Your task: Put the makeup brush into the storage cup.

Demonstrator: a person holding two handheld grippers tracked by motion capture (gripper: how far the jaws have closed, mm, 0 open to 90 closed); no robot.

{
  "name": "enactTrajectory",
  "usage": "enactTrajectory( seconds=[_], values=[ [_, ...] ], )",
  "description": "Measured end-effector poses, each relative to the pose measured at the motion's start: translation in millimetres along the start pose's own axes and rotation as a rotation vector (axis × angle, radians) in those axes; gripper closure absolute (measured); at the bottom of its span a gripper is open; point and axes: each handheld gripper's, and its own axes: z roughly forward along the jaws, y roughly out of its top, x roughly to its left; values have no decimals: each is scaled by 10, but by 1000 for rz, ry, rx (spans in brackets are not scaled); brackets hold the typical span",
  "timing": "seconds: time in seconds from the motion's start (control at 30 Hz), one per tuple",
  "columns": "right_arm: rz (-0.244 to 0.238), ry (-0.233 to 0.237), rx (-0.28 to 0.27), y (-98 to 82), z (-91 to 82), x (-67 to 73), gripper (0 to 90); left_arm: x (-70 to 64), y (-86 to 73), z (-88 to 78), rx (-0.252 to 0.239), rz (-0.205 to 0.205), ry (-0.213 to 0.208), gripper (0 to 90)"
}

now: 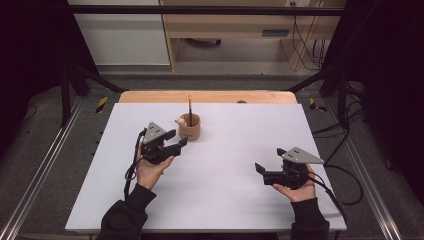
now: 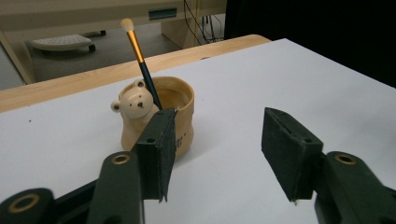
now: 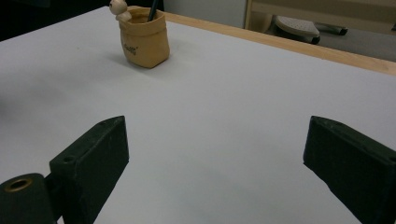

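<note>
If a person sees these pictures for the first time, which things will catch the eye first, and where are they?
First comes the small tan cup with a little bear figure on its rim, standing alone near the far middle of the white table. A dark-handled brush with a pale tip stands in it, leaning. The left gripper is beside the cup, jaws apart with nothing between them, while the right gripper waits open at the near right.

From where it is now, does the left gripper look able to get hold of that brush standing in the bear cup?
Probably yes. The left gripper sits right beside the cup with jaws open and empty, and the brush sticks up well above the rim with nothing around it.
</note>
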Motion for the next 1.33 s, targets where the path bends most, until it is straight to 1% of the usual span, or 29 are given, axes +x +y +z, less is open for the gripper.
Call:
enactTrajectory(
  seconds=[0.13, 0.2, 0.27, 0.3, 0.37, 0.47, 0.53, 0.6, 0.63, 0.7, 0.73, 0.8, 0.87, 0.93, 1.1, 1.33],
  values=[
    [0, -1, 1, -1, 2, 1, 69, 1, -78, -107, 10, -4, -1, 385],
    [0, -2, 1, -1, 2, 2, 69, 13, -125, -158, 15, -18, -8, 362],
    [0, -3, 2, -1, 1, 1, 68, 17, -151, -180, 18, -21, -7, 339],
    [-2, -3, 2, -1, 0, 0, 68, 24, -207, -222, 24, -20, 2, 328],
    [-3, -4, 1, -1, -4, -2, 67, 31, -232, -243, 28, -22, 1, 304],
    [-2, -6, 1, -1, -4, -2, 67, 48, -305, -318, 29, -38, -1, 293],
    [-3, -8, 6, -3, -4, -2, 65, 66, -366, -390, 28, -38, 18, 267],
    [-6, -11, 9, -5, -2, -2, 62, 75, -387, -414, 25, -41, 21, 241],
    [-7, -13, 9, -6, -3, -3, 61, 91, -433, -458, 22, -49, 28, 227],
    [-8, -16, 11, -8, -4, -7, 60, 99, -457, -476, 19, -52, 31, 203],
    [-8, -16, 11, -8, -4, -7, 60, 107, -479, -493, 22, -52, 39, 203],
    [-10, -19, 12, -10, -5, -10, 60, 127, -510, -520, 34, -55, 48, 178],
    [-11, -20, 13, -13, -5, -8, 60, 146, -545, -550, 36, -65, 55, 164],
    [-2, -20, 10, -30, -9, -24, 62, 182, -592, -587, 49, -72, 61, 138],
    [10, -28, 10, -65, -14, -62, 62, 232, -649, -634, 51, -91, 67, 126],
    [7, -34, 14, -86, -15, -72, 62, 292, -692, -678, 50, -94, 74, 116]
  ],
)
